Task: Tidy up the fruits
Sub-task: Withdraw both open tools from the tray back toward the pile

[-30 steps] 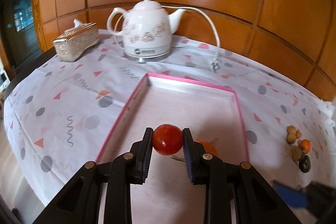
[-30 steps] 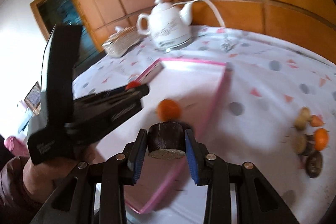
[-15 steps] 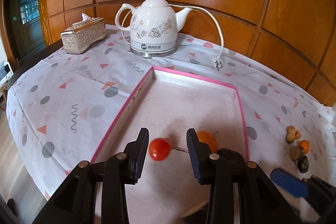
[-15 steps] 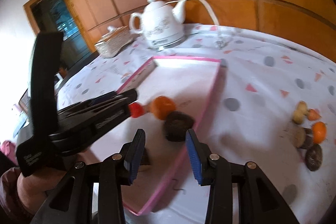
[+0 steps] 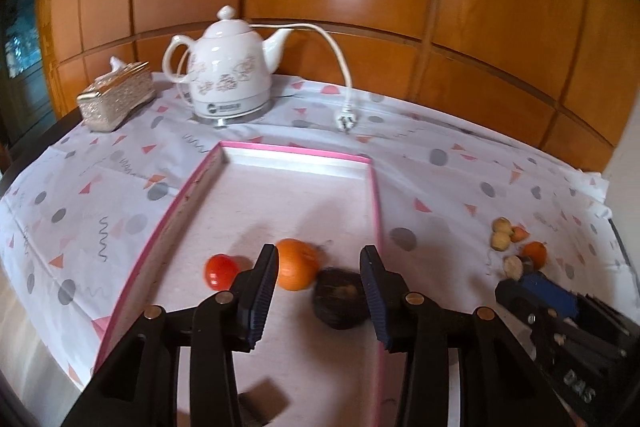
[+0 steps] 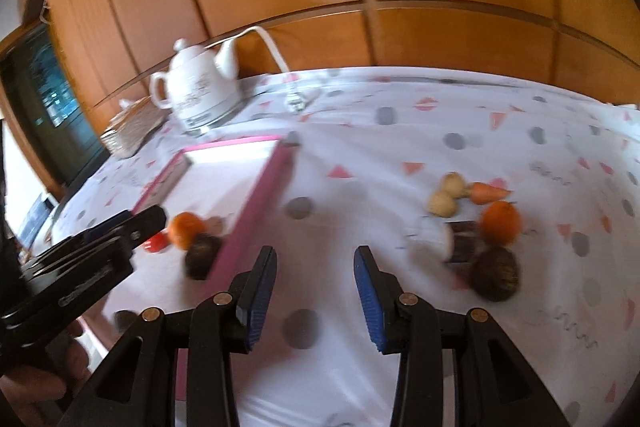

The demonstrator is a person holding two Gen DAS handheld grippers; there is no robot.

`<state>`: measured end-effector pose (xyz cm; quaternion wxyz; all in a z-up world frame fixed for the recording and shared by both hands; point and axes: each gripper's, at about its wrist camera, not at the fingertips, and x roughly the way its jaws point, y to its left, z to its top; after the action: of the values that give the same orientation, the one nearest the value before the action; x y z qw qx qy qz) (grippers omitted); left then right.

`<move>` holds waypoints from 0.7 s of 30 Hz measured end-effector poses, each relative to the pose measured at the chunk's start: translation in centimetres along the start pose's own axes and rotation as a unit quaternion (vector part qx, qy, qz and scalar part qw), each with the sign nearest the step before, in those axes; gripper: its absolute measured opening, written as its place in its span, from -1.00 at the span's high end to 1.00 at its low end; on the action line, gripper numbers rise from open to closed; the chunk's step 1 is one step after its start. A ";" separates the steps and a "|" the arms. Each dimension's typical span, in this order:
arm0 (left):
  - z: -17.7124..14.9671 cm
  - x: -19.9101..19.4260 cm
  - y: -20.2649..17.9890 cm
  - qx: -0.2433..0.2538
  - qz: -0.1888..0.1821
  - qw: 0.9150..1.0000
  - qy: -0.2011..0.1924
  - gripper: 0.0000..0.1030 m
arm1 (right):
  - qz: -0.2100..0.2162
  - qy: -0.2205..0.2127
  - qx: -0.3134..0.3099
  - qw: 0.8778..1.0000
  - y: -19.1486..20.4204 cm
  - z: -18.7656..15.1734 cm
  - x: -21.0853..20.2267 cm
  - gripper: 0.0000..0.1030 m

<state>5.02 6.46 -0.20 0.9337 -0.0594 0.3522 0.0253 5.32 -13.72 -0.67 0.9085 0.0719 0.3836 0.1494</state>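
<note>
A round table under a white cloth printed with grey dots and pink triangles [image 5: 440, 183] fills the wood-panelled room. At its middle lies the landmark, a shallow rectangular tray with a pink rim [image 5: 376, 211]. Beyond the tray's far end stands a white ceramic electric kettle with a floral print [image 5: 230, 75], and beside that a silver embossed tissue box [image 5: 116, 97]. Inside the tray, at its near end, sit an orange tangerine [image 5: 296, 263], a dark brown round fruit [image 5: 340, 297] touching it, and a small red tomato [image 5: 221, 270] just apart. Outside the tray's right rim, well apart, waits a loose cluster of small fruits [image 6: 476, 223]. The left gripper [image 5: 318, 293] hangs above the tray's near end, its jaws just opened wider, parted and gripping nothing. The right gripper [image 6: 316, 297] hovers over bare cloth between tray and cluster, jaws apart and empty.
</note>
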 end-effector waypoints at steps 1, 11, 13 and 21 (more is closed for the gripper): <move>-0.1 0.0 -0.4 0.004 -0.003 1.000 0.000 0.17 | -0.008 -0.003 0.003 1.000 -0.4 0.0 -0.1 0.21; -0.8 -0.1 -3.8 0.035 -0.031 0.999 0.008 0.17 | -0.059 -0.014 0.035 0.998 -3.7 -0.2 -0.8 0.21; -0.9 0.1 -4.5 0.044 -0.035 0.998 0.010 0.17 | -0.065 -0.016 0.039 0.997 -4.2 -0.2 -1.0 0.21; -1.3 1.1 -7.1 0.068 -0.058 0.996 0.026 0.17 | -0.100 -0.017 0.069 0.992 -7.7 -0.5 -1.5 0.21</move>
<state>5.64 -0.77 -1.25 0.9260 -0.0168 0.3732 -0.0540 5.64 -21.47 -1.88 0.9180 0.0980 0.3831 0.0294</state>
